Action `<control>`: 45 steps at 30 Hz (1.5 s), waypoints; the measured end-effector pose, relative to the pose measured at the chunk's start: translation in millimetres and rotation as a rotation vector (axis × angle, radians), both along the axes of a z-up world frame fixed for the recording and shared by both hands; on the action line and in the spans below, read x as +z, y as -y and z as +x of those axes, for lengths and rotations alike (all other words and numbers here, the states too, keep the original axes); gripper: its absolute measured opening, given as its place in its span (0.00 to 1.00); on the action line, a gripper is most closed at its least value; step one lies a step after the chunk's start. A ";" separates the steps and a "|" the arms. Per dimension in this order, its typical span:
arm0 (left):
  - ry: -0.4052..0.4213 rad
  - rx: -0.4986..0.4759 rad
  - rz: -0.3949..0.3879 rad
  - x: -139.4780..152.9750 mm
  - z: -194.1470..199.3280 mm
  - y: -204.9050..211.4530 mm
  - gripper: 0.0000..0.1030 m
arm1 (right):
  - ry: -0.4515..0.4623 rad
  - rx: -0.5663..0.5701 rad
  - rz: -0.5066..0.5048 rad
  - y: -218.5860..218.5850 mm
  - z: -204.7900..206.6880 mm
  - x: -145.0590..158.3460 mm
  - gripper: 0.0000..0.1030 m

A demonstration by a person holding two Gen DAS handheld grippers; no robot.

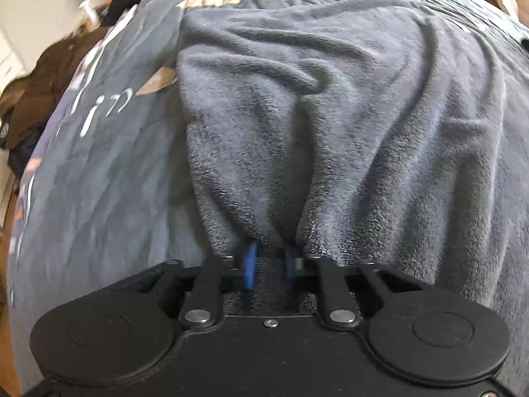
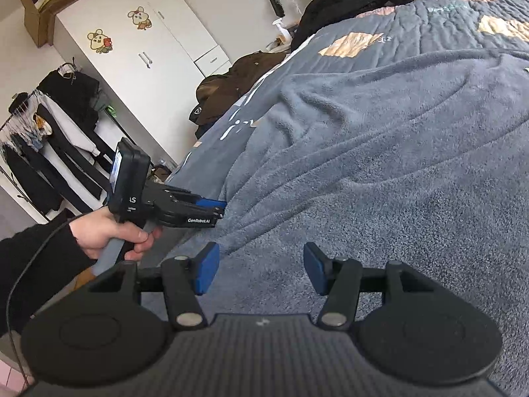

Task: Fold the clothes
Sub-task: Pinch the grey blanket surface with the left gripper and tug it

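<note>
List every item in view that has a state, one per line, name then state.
left tool: shut on the fleece garment's edge.
right tool: open, nothing between its pads.
fleece garment: spread on the bed, wrinkled, not yet folded.
wardrobe: doors closed.
cardboard box: open, on top of the wardrobe.

**Count of things in view**

One fluffy grey-blue fleece garment (image 2: 380,152) lies on one bed with a printed grey quilt (image 2: 439,20). Two black tongs with blue pads: left tongs (image 2: 221,205), right tongs (image 2: 261,266). Two cartoon mouse stickers (image 2: 99,40) mark one white wardrobe (image 2: 165,43).
</note>
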State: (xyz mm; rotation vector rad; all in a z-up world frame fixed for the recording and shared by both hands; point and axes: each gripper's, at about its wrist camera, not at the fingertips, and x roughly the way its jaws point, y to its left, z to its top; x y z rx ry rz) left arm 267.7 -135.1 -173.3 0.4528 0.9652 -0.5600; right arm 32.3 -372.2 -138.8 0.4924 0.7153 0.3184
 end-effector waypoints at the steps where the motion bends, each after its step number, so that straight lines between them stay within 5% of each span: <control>1: -0.008 0.017 -0.017 2.1 1.7 -2.7 0.07 | -0.002 -0.003 0.000 1.6 -0.5 -0.4 0.54; 10: 0.011 0.217 -0.144 34.7 29.0 -60.3 0.04 | -0.015 -0.044 0.018 16.8 1.7 -3.4 0.54; 14: -0.035 0.206 -0.112 31.5 32.8 -61.1 0.10 | -0.015 -0.043 0.023 17.7 2.3 -3.8 0.54; 17: 0.022 0.192 -0.066 37.4 30.4 -55.4 0.10 | -0.022 -0.035 0.020 15.6 2.3 -5.5 0.54; 21: -0.014 0.220 -0.167 54.7 39.3 -65.6 0.11 | -0.025 -0.028 0.019 14.2 2.2 -5.8 0.54; 26: -0.063 0.109 -0.129 50.7 -5.0 -67.4 0.29 | -0.033 0.012 0.043 6.6 2.4 -5.3 0.54; 30: -0.073 0.033 -0.113 34.2 -52.0 -68.0 0.30 | -0.039 0.083 0.040 -10.8 1.5 -8.8 0.54; 33: -0.085 0.078 -0.083 11.9 -63.7 -71.5 0.21 | -0.048 0.103 0.024 -19.7 -0.5 -10.3 0.54; 35: -0.086 0.115 -0.124 6.6 -67.2 -79.1 0.09 | -0.049 0.105 0.021 -21.3 -1.0 -9.8 0.54; 38: -0.055 0.174 -0.209 20.0 -68.2 -94.7 0.05 | -0.049 0.099 0.018 -18.8 -1.5 -8.3 0.54; 41: -0.090 0.226 -0.280 30.7 -63.5 -112.1 0.05 | -0.049 0.087 0.028 -13.8 -0.5 -7.9 0.54; 43: -0.127 0.208 -0.239 29.9 -64.8 -107.6 0.09 | -0.052 0.089 0.040 -12.2 -1.0 -8.2 0.54; 45: -0.092 0.199 -0.231 36.7 -65.7 -104.2 0.23 | -0.053 0.101 0.042 -14.0 -1.4 -7.6 0.54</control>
